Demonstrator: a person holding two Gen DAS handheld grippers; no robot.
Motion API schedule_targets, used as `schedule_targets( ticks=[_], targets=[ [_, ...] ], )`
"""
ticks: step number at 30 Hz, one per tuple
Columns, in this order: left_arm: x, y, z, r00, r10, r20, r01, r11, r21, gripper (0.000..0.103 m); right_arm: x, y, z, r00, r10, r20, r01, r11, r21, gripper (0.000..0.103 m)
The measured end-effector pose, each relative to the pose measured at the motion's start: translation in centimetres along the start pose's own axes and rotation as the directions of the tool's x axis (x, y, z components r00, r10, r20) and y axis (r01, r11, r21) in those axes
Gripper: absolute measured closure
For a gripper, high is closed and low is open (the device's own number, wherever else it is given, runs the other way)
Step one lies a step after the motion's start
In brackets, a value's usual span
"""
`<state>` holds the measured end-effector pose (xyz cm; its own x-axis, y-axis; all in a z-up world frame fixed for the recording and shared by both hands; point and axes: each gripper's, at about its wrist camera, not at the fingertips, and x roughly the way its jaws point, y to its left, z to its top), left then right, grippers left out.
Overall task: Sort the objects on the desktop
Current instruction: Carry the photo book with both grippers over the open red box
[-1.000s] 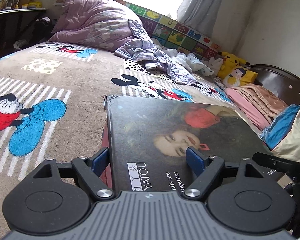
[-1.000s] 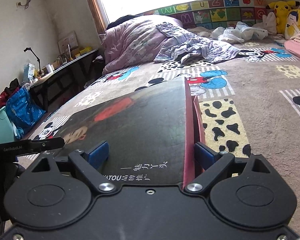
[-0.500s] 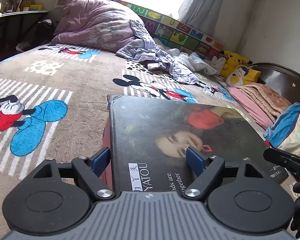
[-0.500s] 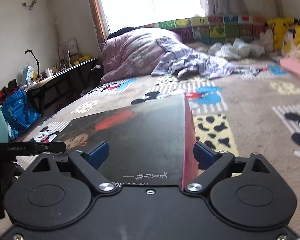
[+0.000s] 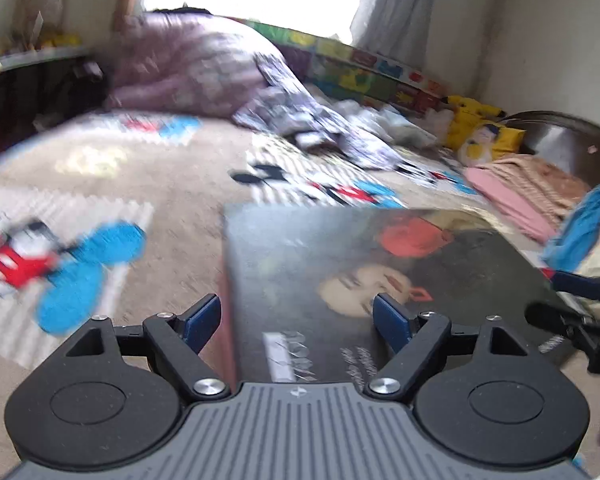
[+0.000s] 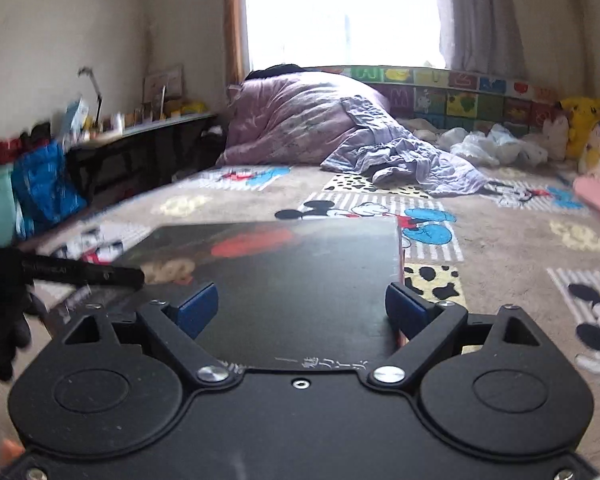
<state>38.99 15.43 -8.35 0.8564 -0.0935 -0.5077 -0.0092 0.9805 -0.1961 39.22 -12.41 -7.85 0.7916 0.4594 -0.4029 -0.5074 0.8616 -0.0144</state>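
A large flat dark book (image 5: 380, 272) with a woman's portrait on its cover is held level above the bed between both grippers. My left gripper (image 5: 296, 320) has its blue pads on either side of one corner, one finger over the cover and one under the red edge. My right gripper (image 6: 300, 308) grips the opposite end of the same book (image 6: 292, 272), its right pad against the red spine. The right gripper shows at the right edge of the left wrist view (image 5: 580, 320), and the left gripper at the left edge of the right wrist view (image 6: 80, 272).
A Mickey Mouse blanket (image 6: 480, 248) covers the bed beneath. A crumpled purple quilt (image 6: 308, 120) and loose clothes lie at the far end by the window. Yellow plush toys (image 5: 480, 128) and pink folded cloth (image 5: 520, 188) sit right. A cluttered dark desk (image 6: 140, 148) stands left.
Both grippers have lifted and tilted with the book; the views have risen and swung, showing more wall and window. The left wrist view is now motion-blurred. The grips are unchanged.
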Motion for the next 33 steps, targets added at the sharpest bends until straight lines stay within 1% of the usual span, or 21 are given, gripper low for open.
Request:
schedule_targets(
  ticks=[2,4,5,8,9,11,13,14,16,18,20,21,23,24,26,28,31,33],
  targets=[
    [-0.3,-0.1,0.1,1.000,-0.003,0.013,0.003,1.000,-0.011,0.020,0.3,0.4,0.0,0.999,-0.018,-0.027,0.016,0.998,-0.065,0.011],
    [0.0,-0.1,0.1,1.000,0.013,-0.014,-0.013,1.000,-0.019,0.020,0.3,0.1,0.2,1.000,-0.007,-0.030,0.005,0.999,-0.054,0.011],
    [0.1,0.1,-0.1,1.000,0.013,-0.023,-0.014,0.999,-0.036,0.020,0.1,-0.2,0.3,1.000,-0.006,-0.024,0.005,0.999,-0.033,0.012],
    [-0.1,0.6,-0.4,0.998,-0.054,-0.031,0.051,0.996,-0.078,0.020,-0.3,-1.5,0.3,1.000,-0.012,-0.006,0.012,0.999,0.053,0.012],
    [-0.4,0.5,-0.3,0.998,-0.061,-0.023,0.059,0.995,-0.075,0.020,-0.2,-2.0,0.1,1.000,-0.011,-0.006,0.011,0.996,0.086,0.012],
    [-0.7,0.5,-0.2,0.997,-0.074,-0.013,0.073,0.994,-0.076,0.020,0.1,-2.9,-0.3,1.000,0.002,-0.030,0.002,0.990,0.141,0.012],
    [-0.9,0.8,-0.2,0.995,-0.097,-0.003,0.096,0.992,-0.086,0.020,0.2,-3.6,-0.7,0.998,0.046,-0.039,-0.037,0.980,0.197,0.012],
    [-0.9,0.9,-0.2,0.995,-0.100,-0.002,0.099,0.991,-0.086,0.020,0.2,-3.8,-0.9,0.997,0.063,-0.034,-0.055,0.975,0.216,0.012],
    [-0.8,1.0,-0.1,0.994,-0.110,0.004,0.110,0.991,-0.081,0.020,0.1,-3.5,-0.9,0.997,0.060,-0.038,-0.052,0.980,0.192,0.012],
    [-0.7,0.9,-0.1,0.994,-0.111,0.009,0.111,0.991,-0.072,0.020,0.2,-3.2,-0.7,0.999,0.030,-0.042,-0.022,0.983,0.181,0.012],
    [-0.3,0.7,-0.1,0.996,-0.088,-0.004,0.087,0.995,-0.057,0.020,0.4,-3.4,-0.7,0.998,0.045,-0.052,-0.033,0.976,0.217,0.012],
    [0.1,0.6,-0.2,0.997,-0.072,-0.020,0.071,0.996,-0.048,0.020,0.4,-3.4,-0.8,0.998,0.038,-0.058,-0.024,0.974,0.224,0.012],
    [1.0,0.6,-0.2,0.996,-0.069,-0.056,0.065,0.996,-0.058,0.019,0.7,-4.0,-1.1,0.996,0.043,-0.080,-0.019,0.960,0.281,0.012],
    [1.0,0.7,-0.1,0.995,-0.078,-0.058,0.073,0.994,-0.076,0.019,0.9,-4.6,-1.2,0.994,0.061,-0.089,-0.029,0.944,0.329,0.012],
    [0.8,0.5,0.0,0.996,-0.077,-0.044,0.073,0.995,-0.074,0.019,1.1,-5.3,-1.4,0.993,0.078,-0.087,-0.039,0.923,0.383,0.012],
    [0.5,0.3,-0.1,0.996,-0.082,-0.019,0.081,0.994,-0.068,0.019,1.1,-5.1,-1.4,0.994,0.072,-0.085,-0.036,0.933,0.359,0.012],
    [0.2,0.3,-0.1,0.997,-0.071,0.010,0.072,0.995,-0.064,0.019,1.1,-5.1,-1.2,0.990,0.125,-0.069,-0.091,0.924,0.371,0.012],
    [0.2,0.3,0.1,0.997,-0.077,0.016,0.078,0.995,-0.063,0.018,1.0,-5.0,-1.2,0.988,0.140,-0.063,-0.108,0.925,0.365,0.012]
  ],
)
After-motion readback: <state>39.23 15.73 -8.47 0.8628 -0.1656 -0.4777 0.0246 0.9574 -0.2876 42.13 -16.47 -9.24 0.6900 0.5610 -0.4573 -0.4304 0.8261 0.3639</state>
